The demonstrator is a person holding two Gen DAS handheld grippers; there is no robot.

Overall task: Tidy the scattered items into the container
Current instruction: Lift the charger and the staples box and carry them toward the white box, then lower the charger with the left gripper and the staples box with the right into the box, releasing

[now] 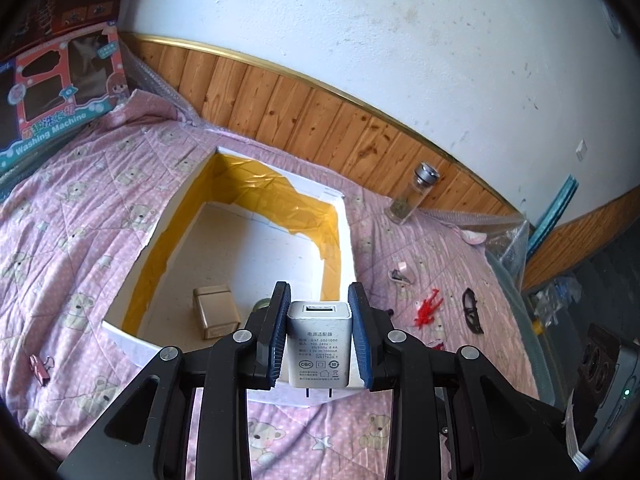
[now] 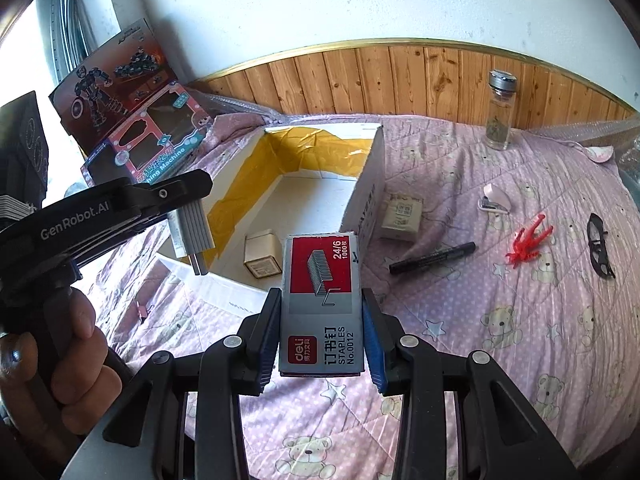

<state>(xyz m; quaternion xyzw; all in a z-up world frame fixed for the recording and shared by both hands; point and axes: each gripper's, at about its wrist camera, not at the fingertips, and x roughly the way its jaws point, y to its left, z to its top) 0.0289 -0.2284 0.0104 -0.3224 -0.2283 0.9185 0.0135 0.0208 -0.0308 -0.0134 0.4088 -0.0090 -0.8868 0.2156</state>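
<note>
On the left, the left gripper point(image 1: 320, 332) is clamped on a white USB charger point(image 1: 319, 344), its blue pads pressing the charger's two broad flanks, the USB port facing away from the camera and the two plug prongs pointing back toward the wrist. Seen from the right wrist, that left gripper point(image 2: 192, 236) hangs just over the near-left wall of the container point(image 2: 370, 184), so the charger point(image 2: 192, 232) appears to be above the rim or just inside it; I judge a short push forward and a release would put it on the white floor. Inside the container point(image 1: 344, 240), lined along its walls with yellow tape, a small tan box point(image 1: 216, 312) already lies near the front. To the right of the left gripper, the right gripper point(image 2: 322, 336) is closed on a box of staples point(image 2: 322, 304), its long axis running straight ahead along the fingers toward the near wall of the container. It sits lower and further back over the pink quilt point(image 2: 500, 320), so the left gripper is the nearer one and probably goes first. Further right, still scattered on the quilt, lie a tan packet point(image 2: 402, 214) against the container's outer wall, a black marker point(image 2: 432, 258), a small stapler point(image 2: 496, 202), a red plastic toy point(image 2: 528, 244) and dark glasses point(image 2: 600, 248).
</note>
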